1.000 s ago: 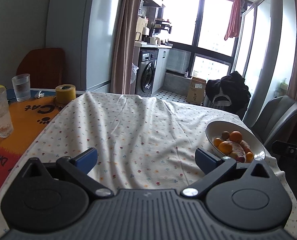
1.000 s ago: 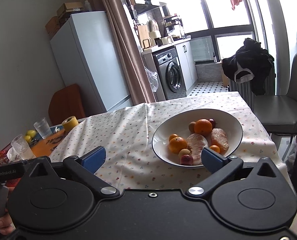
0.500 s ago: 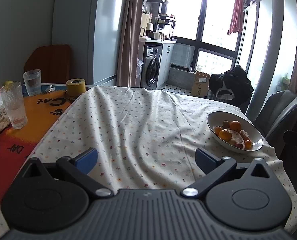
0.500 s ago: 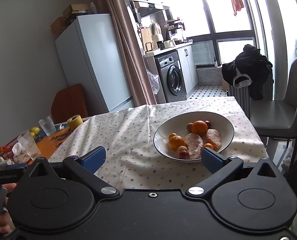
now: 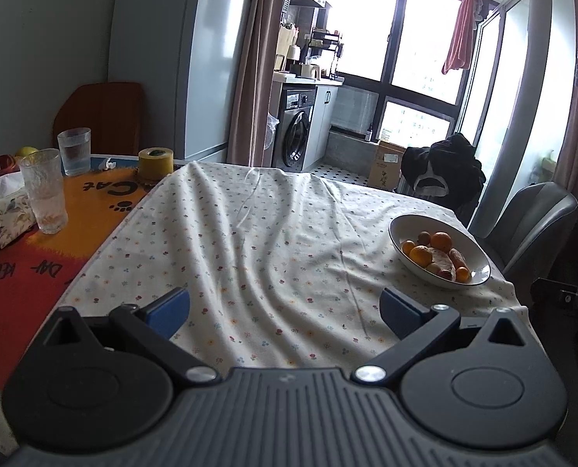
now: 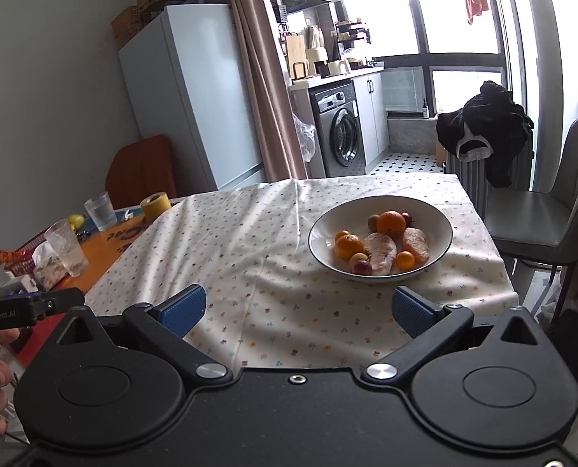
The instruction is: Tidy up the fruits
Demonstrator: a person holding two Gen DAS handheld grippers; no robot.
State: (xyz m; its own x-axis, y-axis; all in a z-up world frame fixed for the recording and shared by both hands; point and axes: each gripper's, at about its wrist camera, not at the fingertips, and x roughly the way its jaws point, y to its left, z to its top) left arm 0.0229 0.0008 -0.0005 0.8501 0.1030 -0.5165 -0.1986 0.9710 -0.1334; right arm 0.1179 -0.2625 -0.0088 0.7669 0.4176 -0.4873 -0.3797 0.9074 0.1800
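All the fruit I can see for this job sits together in the round white bowl with the thin dark rim (image 6: 380,239), which stands on the desk with the flowery white cloth (image 6: 250,257), over on its right side near the grey chair (image 6: 553,210). Inside the bowl are a big orange (image 6: 392,222), some smaller oranges (image 6: 348,245), two pale peeled fruit pieces (image 6: 380,251) and a little red fruit (image 6: 361,268).

The left tool (image 5: 285,309) is spread wide with nothing in it, back over the near edge of the desk. The right tool (image 6: 298,309) is spread wide and bare too, and it points at the bowl but is not touching it.

To me it looks like the job is done, or close to it, since no fruit lies loose on the cloth. One yellow fruit (image 6: 76,220) rests far left by the clear drinking glasses (image 6: 66,247); I cannot tell if it belongs to the job.
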